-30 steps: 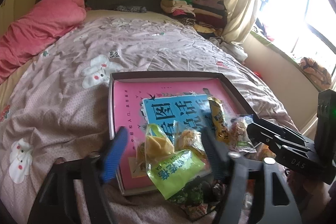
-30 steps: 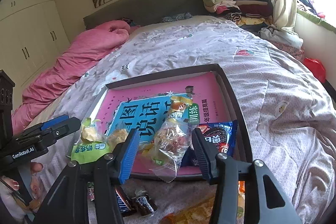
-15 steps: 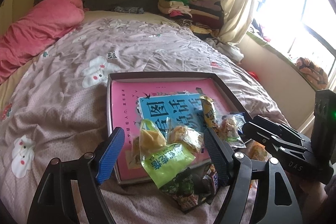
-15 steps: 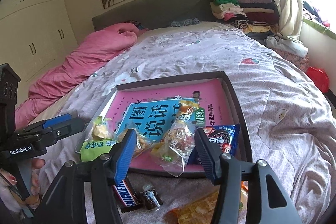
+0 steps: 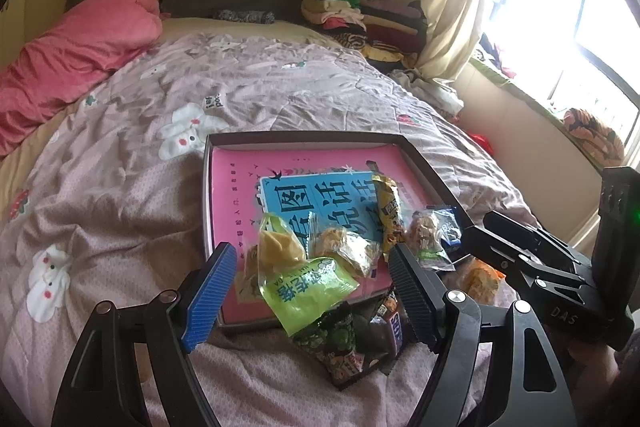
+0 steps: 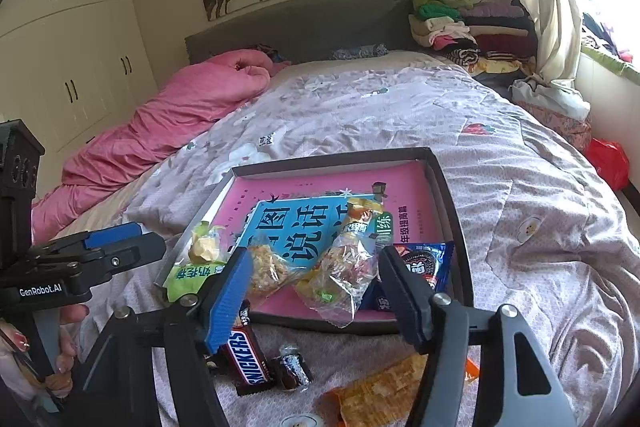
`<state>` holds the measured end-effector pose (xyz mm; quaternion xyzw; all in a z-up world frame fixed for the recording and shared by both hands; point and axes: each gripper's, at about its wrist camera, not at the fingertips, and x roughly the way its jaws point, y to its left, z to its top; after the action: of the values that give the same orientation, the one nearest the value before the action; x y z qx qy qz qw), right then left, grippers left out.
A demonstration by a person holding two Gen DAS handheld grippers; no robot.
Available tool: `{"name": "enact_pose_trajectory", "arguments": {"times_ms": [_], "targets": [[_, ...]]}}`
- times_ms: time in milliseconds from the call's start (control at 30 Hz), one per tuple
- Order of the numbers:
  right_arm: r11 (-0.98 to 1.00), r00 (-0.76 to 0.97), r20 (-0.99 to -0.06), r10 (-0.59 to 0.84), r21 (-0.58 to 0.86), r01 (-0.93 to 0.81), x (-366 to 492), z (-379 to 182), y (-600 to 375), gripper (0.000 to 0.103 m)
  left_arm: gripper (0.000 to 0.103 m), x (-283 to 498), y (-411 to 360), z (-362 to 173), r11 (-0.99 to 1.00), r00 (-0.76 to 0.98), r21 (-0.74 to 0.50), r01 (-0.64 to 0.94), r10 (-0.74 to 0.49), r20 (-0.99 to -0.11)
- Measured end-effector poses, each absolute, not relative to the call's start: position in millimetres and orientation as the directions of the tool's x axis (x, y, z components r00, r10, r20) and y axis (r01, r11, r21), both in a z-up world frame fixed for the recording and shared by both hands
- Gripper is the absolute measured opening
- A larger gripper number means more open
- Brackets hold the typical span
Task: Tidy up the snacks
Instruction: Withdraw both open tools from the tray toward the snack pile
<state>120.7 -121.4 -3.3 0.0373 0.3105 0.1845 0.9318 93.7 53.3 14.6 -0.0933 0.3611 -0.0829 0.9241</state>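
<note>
Release step: right tongs [image 6: 314, 291] are opening over the clear snack bag [image 6: 340, 279] in the tray [image 6: 452, 195]; left tongs [image 5: 310, 291] stand wide, empty. Next: collect the Snickers bar [image 6: 246, 355] from the bed [image 6: 520, 227].

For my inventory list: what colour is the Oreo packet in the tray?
Blue, with a dark cookie printed on it; the Oreo packet shows best in the right wrist view.

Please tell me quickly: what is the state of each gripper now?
Left gripper: open, holding nothing; green snack bag lies below it.
Right gripper: jaws opening, nothing gripped; clear snack bag lies beneath.
</note>
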Motion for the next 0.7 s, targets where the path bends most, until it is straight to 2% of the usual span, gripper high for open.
{"name": "enact_pose_trajectory", "arguments": {"times_ms": [333,700], "targets": [[0.924,0.735,-0.564,0.376,0.175,-0.339,115,-2,-118,0.071,0.08,88,54,16,0.973,0.722,-0.215,0.08,-0.206,-0.661],[0.92,0.728,-0.57,0.381,0.154,-0.361,104,-2,-117,0.073,0.08,82,56,13,0.975,0.708,-0.212,0.067,-0.196,-0.678]]}}
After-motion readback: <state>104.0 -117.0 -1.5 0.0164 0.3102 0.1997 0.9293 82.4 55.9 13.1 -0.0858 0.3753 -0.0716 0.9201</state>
